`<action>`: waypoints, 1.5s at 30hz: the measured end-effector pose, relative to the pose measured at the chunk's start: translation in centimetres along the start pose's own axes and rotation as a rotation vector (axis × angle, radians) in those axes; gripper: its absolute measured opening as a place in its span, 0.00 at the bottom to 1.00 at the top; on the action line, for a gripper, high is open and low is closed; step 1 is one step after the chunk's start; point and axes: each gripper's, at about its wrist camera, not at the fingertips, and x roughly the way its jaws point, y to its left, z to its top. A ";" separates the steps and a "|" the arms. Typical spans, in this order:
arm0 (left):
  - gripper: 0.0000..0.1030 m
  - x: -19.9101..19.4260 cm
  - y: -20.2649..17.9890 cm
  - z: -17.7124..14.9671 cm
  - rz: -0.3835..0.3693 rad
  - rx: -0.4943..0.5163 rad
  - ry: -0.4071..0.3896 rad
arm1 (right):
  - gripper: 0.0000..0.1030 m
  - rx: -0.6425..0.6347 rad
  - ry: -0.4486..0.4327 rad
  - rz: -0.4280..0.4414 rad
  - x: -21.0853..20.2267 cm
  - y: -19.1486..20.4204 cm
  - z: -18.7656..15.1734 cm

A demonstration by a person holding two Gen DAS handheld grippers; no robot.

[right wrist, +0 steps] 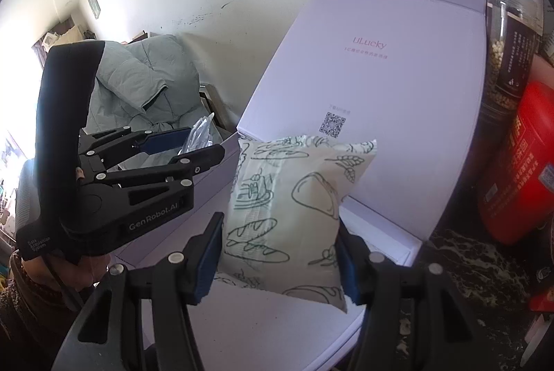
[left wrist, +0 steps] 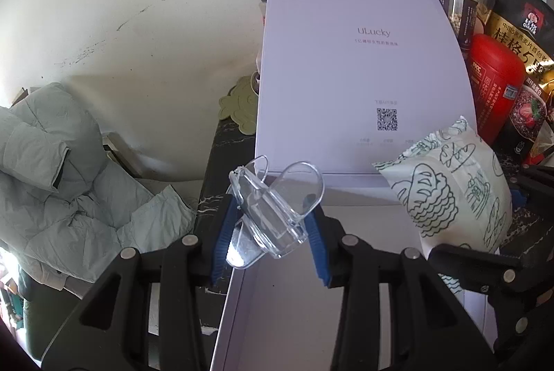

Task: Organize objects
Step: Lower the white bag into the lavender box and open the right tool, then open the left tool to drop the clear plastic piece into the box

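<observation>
Two items are being carried over the open white gift box [left wrist: 363, 59], whose lid is standing upright behind the tray [right wrist: 242, 336]. A printed snack pouch [right wrist: 287, 215] is being clamped across its width by the right gripper [right wrist: 277, 253], long axis pointing toward the lid. Beside it, a clear plastic clip [left wrist: 273, 211] is being pinched by the left gripper's [left wrist: 270, 232] fingers, above the tray's left edge.
</observation>
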 end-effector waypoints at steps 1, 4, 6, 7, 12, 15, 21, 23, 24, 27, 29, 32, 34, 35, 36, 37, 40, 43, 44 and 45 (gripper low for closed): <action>0.37 0.2 -0.1 0.0 -0.002 0.002 0.007 | 0.57 -0.002 0.008 0.004 0.3 0.0 0.0; 0.37 1.0 -0.4 -0.2 -0.009 0.008 0.041 | 0.57 -0.006 0.031 0.022 1.0 0.2 -0.2; 0.37 1.6 -0.5 -0.3 -0.010 0.004 0.068 | 0.57 -0.001 0.047 0.025 1.5 0.2 -0.3; 0.37 1.6 -0.6 -0.3 -0.007 0.006 0.063 | 0.57 0.002 0.054 0.026 1.8 0.2 -0.4; 0.37 1.2 -1.1 -0.5 -0.002 0.012 0.060 | 0.57 0.009 0.077 0.012 2.7 -0.1 -0.7; 0.37 1.0 -1.5 -0.5 0.010 0.030 0.058 | 0.57 0.013 0.089 -0.002 3.2 -0.2 -0.8; 0.39 1.0 -1.7 -0.5 0.010 0.024 0.056 | 0.59 0.037 0.099 -0.018 3.8 -0.8 -1.0; 0.44 1.3 -1.5 -0.5 0.000 0.013 0.068 | 0.59 0.045 0.095 -0.023 3.9 -1.0 -1.1; 0.50 1.5 -1.4 -0.5 0.000 0.010 0.076 | 0.59 0.046 0.094 -0.018 4.0 -1.0 -1.0; 0.54 2.0 -1.0 -0.4 0.001 0.003 0.093 | 0.59 0.040 0.094 -0.012 3.7 -0.6 -1.3; 0.55 2.1 -0.9 -0.4 -0.004 0.003 0.094 | 0.59 0.036 0.093 -0.011 3.8 -0.6 -1.0; 0.56 2.3 -0.6 -0.4 -0.012 -0.005 0.095 | 0.59 0.034 0.091 -0.019 3.7 -0.4 -0.8; 0.56 2.5 -0.4 -0.3 -0.016 -0.011 0.099 | 0.59 0.032 0.085 -0.022 3.5 -0.2 -0.7; 0.56 2.4 -0.4 -0.4 -0.018 -0.011 0.101 | 0.59 0.032 0.081 -0.024 3.3 -0.1 -0.6; 0.56 2.3 -0.3 -0.4 -0.020 -0.012 0.101 | 0.59 0.030 0.077 -0.028 3.0 -0.2 -0.7; 0.56 2.2 -0.2 -0.5 -0.021 -0.011 0.099 | 0.59 0.024 0.074 -0.032 2.7 0.0 -0.7; 0.58 1.6 -0.1 -0.5 -0.019 -0.011 0.086 | 0.59 -0.001 0.066 -0.049 2.0 0.5 -0.7; 0.58 1.0 -0.2 -0.3 -0.026 -0.015 0.076 | 0.59 -0.006 0.052 -0.064 1.2 0.8 -0.5; 0.58 0.9 -0.1 -0.2 -0.027 -0.019 0.073 | 0.59 -0.004 0.046 -0.066 0.8 0.6 -0.5; 0.58 0.6 -0.1 -0.1 -0.026 -0.019 0.069 | 0.60 -0.002 0.042 -0.069 0.5 0.6 -0.5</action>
